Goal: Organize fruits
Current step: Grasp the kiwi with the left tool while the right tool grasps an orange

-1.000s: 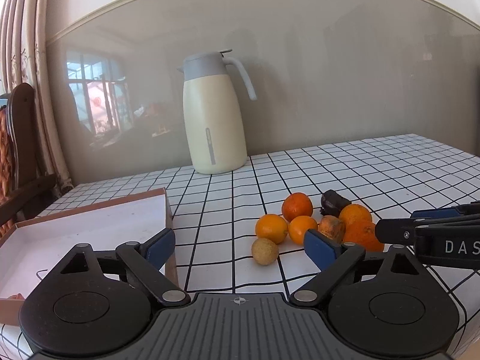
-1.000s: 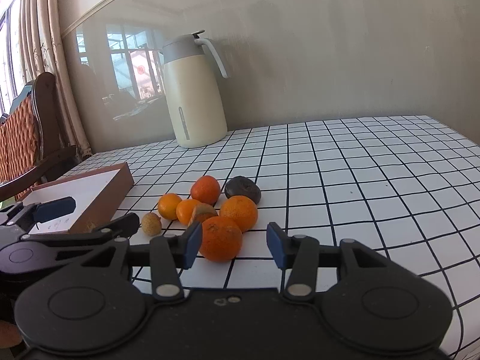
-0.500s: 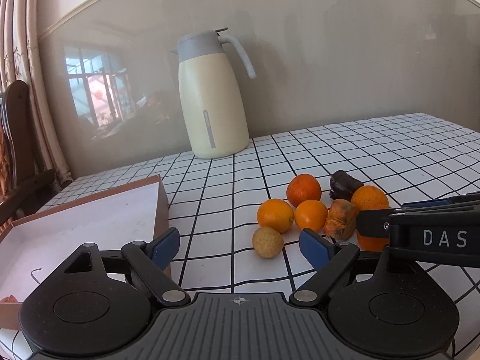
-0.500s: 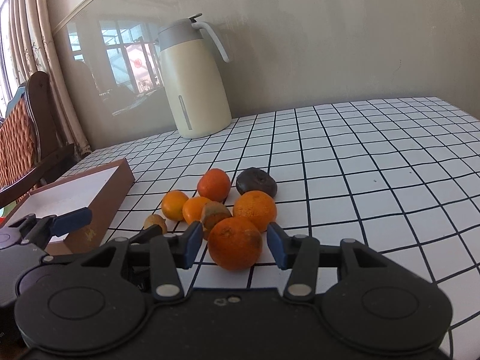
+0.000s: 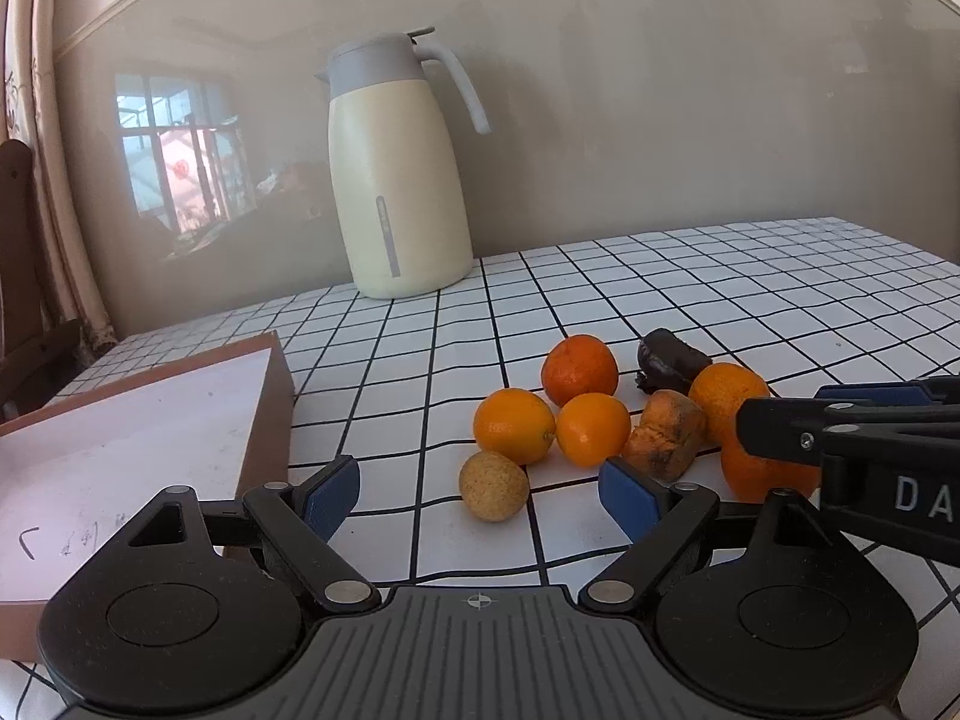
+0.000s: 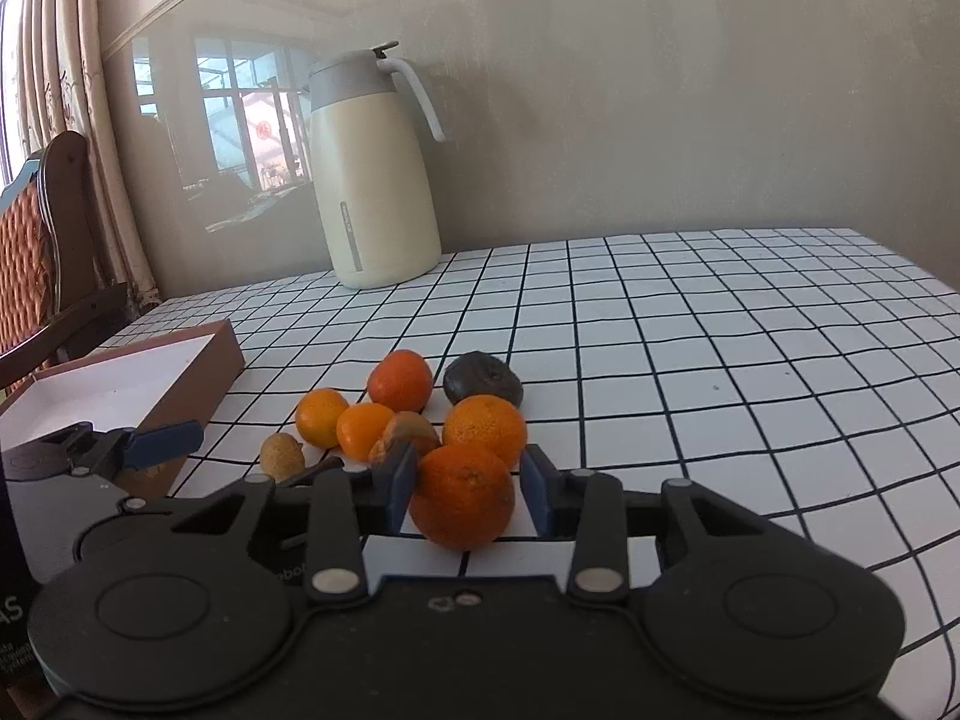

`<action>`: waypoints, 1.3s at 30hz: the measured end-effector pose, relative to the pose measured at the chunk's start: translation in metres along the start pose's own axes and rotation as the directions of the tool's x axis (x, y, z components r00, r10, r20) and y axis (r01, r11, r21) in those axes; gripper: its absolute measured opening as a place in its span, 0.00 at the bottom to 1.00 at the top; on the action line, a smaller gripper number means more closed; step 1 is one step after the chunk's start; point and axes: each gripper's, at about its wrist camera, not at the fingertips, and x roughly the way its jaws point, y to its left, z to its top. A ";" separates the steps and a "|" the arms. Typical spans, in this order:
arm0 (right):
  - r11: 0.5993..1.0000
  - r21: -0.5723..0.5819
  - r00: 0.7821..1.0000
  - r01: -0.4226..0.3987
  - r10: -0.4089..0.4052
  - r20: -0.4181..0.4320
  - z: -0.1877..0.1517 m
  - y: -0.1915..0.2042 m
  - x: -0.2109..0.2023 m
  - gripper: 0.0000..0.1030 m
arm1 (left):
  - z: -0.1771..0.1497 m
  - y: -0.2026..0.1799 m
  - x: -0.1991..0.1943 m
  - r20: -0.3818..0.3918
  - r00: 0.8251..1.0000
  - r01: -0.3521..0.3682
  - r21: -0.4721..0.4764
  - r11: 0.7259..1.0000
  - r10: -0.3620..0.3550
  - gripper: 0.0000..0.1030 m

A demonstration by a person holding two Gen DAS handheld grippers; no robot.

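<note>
A cluster of fruit lies on the checked tablecloth: several oranges (image 5: 579, 369), a small tan round fruit (image 5: 493, 485), a shrivelled brown fruit (image 5: 663, 434) and a dark rotten one (image 5: 669, 358). My right gripper (image 6: 468, 489) has its blue pads close on both sides of the nearest orange (image 6: 463, 495), which rests on the table; it shows in the left wrist view (image 5: 762, 471). My left gripper (image 5: 480, 498) is open and empty, just short of the tan fruit. A brown box (image 5: 273, 414) with a white inside stands at left.
A cream thermos jug (image 5: 399, 180) stands at the back by the wall. A wooden chair (image 6: 48, 240) is at the far left beyond the table. The box (image 6: 210, 360) lies left of the fruit in the right wrist view.
My right gripper has moved forward around the nearest orange and narrowed its jaws onto it. My left gripper has moved closer to the fruit and stayed open.
</note>
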 end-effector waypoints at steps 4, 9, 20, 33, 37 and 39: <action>1.000 0.013 1.000 -0.012 0.012 -0.004 0.001 -0.006 -0.001 0.30 | 0.001 -0.003 0.008 -0.005 1.000 0.007 -0.024 1.000 -0.007 0.78; 0.995 0.082 0.998 -0.048 0.050 -0.026 0.000 -0.011 0.001 0.31 | 0.001 -0.002 0.015 -0.037 0.998 0.054 -0.064 0.997 -0.056 0.58; 0.992 0.113 0.997 -0.062 0.066 -0.038 0.000 -0.010 0.004 0.29 | -0.003 0.005 0.011 -0.038 0.996 0.080 -0.099 0.992 -0.084 0.25; 0.994 0.096 0.997 -0.054 0.060 -0.054 -0.004 0.001 0.012 0.30 | -0.014 0.008 -0.006 -0.018 0.998 0.062 -0.072 0.995 -0.064 0.25; 0.998 0.052 0.997 -0.047 0.050 -0.058 -0.006 0.006 0.015 0.32 | -0.016 0.006 -0.011 -0.014 0.998 0.057 -0.073 0.996 -0.058 0.25; 0.997 0.060 0.996 -0.056 0.060 -0.067 -0.006 0.006 0.017 0.31 | -0.017 0.006 -0.013 -0.012 0.998 0.055 -0.074 0.996 -0.056 0.25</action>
